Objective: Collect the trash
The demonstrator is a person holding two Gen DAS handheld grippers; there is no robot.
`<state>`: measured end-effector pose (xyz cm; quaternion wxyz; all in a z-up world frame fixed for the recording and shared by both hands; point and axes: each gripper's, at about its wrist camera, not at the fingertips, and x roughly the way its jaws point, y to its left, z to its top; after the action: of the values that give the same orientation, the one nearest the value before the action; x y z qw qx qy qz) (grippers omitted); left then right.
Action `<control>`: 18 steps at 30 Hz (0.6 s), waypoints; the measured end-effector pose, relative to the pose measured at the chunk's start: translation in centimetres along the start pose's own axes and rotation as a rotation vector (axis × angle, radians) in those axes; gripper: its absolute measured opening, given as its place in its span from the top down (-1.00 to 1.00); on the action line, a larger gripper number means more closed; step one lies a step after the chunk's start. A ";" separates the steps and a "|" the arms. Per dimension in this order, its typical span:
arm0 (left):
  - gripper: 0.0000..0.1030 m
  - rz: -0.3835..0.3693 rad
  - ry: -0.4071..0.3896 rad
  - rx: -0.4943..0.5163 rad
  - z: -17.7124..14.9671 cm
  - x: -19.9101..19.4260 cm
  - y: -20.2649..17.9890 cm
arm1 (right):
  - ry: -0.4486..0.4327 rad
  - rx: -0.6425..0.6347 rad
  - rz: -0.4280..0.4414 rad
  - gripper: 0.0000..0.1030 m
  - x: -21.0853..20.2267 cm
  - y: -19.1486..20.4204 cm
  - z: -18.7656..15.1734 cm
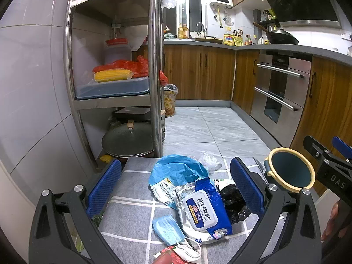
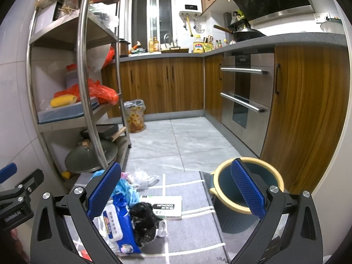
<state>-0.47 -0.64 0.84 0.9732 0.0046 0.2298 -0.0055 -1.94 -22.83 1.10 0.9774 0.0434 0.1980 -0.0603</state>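
Note:
Trash lies piled on a grey checked mat [image 1: 132, 211]: a blue plastic bag [image 1: 178, 169], a wet-wipes pack [image 1: 203, 213], a crumpled black bag [image 1: 234, 200], a blue face mask [image 1: 167, 228] and a clear wrapper [image 1: 210, 160]. My left gripper [image 1: 176, 187] stands open above the pile, holding nothing. A small dark bin with a cream rim [image 2: 242, 195] stands on the mat to the right. My right gripper [image 2: 176, 189] is open too, its right finger in front of the bin. In the right wrist view the wipes pack [image 2: 114, 224], black bag [image 2: 143, 220] and a flat white box [image 2: 167, 205] lie between the fingers.
A steel shelf rack [image 2: 88, 88] with pans and a tray stands at left. A lined waste bin with a yellow flower print [image 2: 135, 116] sits on the tiled floor further back. Wooden cabinets and an oven [image 2: 246, 94] run along the right.

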 end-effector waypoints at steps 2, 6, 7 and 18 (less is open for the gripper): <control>-0.90 -0.001 0.001 0.001 0.0 -0.1 -0.2 | 0.003 -0.002 -0.001 -0.93 0.0 0.1 0.0; -0.90 0.000 -0.001 0.000 0.0 -0.1 -0.1 | 0.002 -0.002 -0.002 -0.93 -0.3 0.2 -0.4; -0.90 0.000 -0.002 0.000 0.0 -0.1 -0.2 | 0.003 -0.002 -0.001 -0.93 -0.2 0.2 -0.3; -0.90 0.000 0.000 -0.001 0.1 -0.1 -0.3 | 0.005 -0.005 -0.001 -0.93 -0.2 0.2 -0.3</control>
<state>-0.57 -0.90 0.95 0.9732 0.0044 0.2298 -0.0054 -2.24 -22.60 0.97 0.9769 0.0410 0.2007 -0.0604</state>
